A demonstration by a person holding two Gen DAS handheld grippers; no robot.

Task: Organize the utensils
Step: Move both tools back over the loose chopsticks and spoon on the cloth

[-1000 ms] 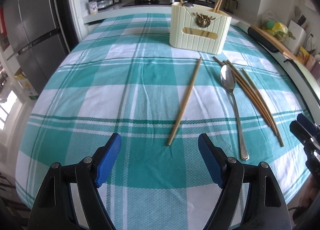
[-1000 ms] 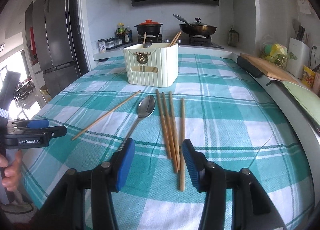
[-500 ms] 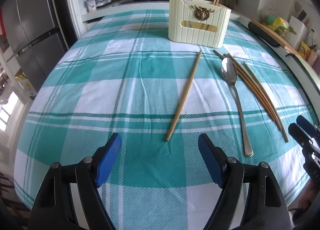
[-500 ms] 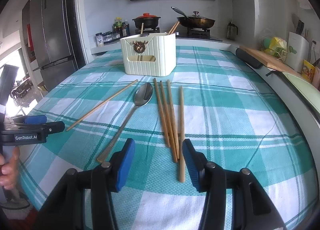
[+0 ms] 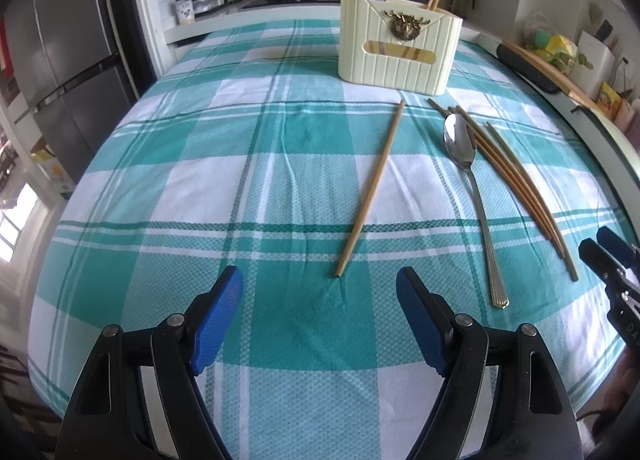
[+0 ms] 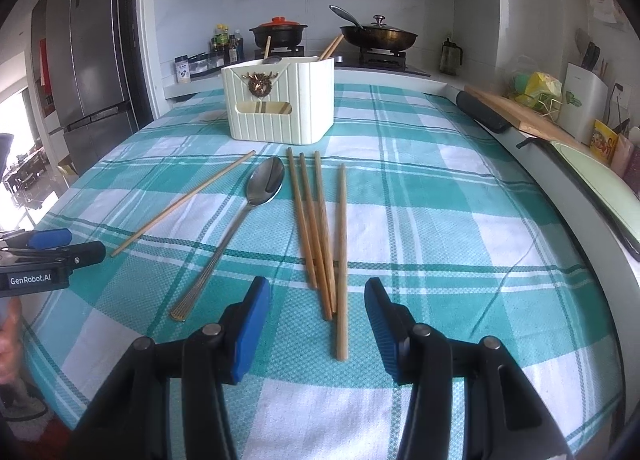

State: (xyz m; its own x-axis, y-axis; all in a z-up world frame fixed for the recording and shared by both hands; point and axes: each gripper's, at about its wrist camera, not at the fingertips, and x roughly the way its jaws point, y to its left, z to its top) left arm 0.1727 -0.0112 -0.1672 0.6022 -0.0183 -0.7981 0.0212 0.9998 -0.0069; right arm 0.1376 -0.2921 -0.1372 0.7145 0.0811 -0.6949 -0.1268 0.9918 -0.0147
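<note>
A cream utensil holder stands at the far side of the checked tablecloth, with chopsticks and a spoon in it. A single chopstick, a metal spoon and several brown chopsticks lie in front of it. My left gripper is open and empty, just short of the single chopstick's near end. My right gripper is open and empty, at the near ends of the brown chopsticks.
The teal and white tablecloth covers a table. A stove with a pot and a pan is behind. A fridge stands at the left. A cutting board and a counter run along the right.
Both grippers have come slightly forward and lower toward the utensils. The right gripper's jaws now stand wider apart. Nothing on the table has moved.
</note>
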